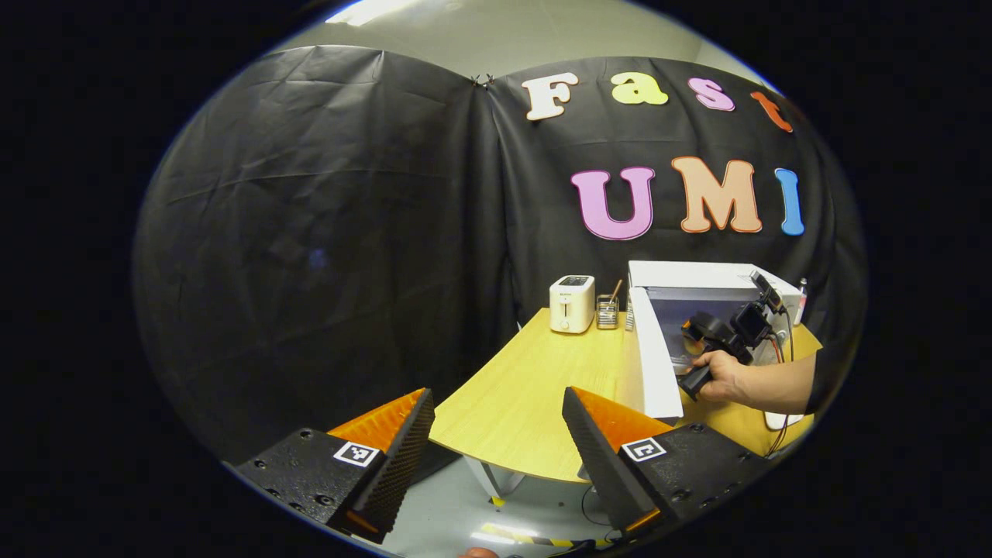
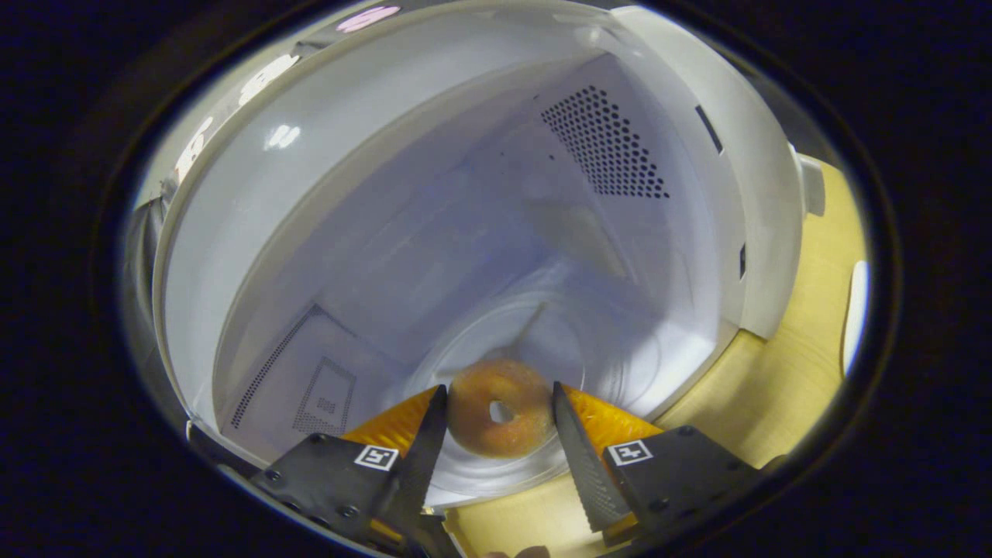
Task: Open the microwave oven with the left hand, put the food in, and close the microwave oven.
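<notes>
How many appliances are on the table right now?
2. A toaster stands at the table's far edge, and the microwave oven sits to its right with its door swung open. Others could be hidden behind the microwave oven.

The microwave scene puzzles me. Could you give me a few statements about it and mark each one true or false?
1. The microwave door stands open. True.
2. The right gripper holds a banana. False: a doughnut sits between its fingers, at the glass plate inside the oven.
3. The left gripper grips the door. False: it is open and holds nothing, off the near end of the table.
4. A toaster stands on the table left of the microwave. True.
5. The microwave rests on the floor. False: it stands on the table.
</notes>
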`<act>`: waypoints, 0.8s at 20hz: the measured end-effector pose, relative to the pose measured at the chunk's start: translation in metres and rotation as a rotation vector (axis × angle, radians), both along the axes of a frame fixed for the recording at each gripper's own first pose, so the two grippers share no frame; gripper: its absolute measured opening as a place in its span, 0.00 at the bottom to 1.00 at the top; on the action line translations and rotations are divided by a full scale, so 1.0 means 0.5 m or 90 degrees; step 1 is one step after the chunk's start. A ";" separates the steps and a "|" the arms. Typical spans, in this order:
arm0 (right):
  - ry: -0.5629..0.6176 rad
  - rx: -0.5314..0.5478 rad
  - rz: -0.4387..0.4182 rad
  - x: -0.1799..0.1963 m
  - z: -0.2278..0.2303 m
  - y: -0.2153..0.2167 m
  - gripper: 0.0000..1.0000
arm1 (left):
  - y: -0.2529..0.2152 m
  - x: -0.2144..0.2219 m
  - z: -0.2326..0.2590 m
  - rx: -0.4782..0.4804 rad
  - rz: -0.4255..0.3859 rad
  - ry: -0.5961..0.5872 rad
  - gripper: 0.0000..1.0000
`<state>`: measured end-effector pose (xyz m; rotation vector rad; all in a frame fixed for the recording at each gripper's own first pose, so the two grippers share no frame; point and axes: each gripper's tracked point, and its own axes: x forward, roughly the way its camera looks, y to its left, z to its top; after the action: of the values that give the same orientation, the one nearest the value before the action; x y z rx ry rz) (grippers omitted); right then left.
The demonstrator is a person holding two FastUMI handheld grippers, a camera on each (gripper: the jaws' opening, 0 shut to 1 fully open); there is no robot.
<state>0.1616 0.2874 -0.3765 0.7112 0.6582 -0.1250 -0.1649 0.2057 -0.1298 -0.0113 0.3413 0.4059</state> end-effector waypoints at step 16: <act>-0.063 -0.079 0.112 -0.046 0.071 -0.031 0.98 | -0.014 -0.008 -0.010 -0.005 -0.024 -0.011 0.98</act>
<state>0.1388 0.2717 -0.3413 0.5346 0.6103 0.0311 -0.1689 0.1988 -0.1350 -0.0167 0.3251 0.3669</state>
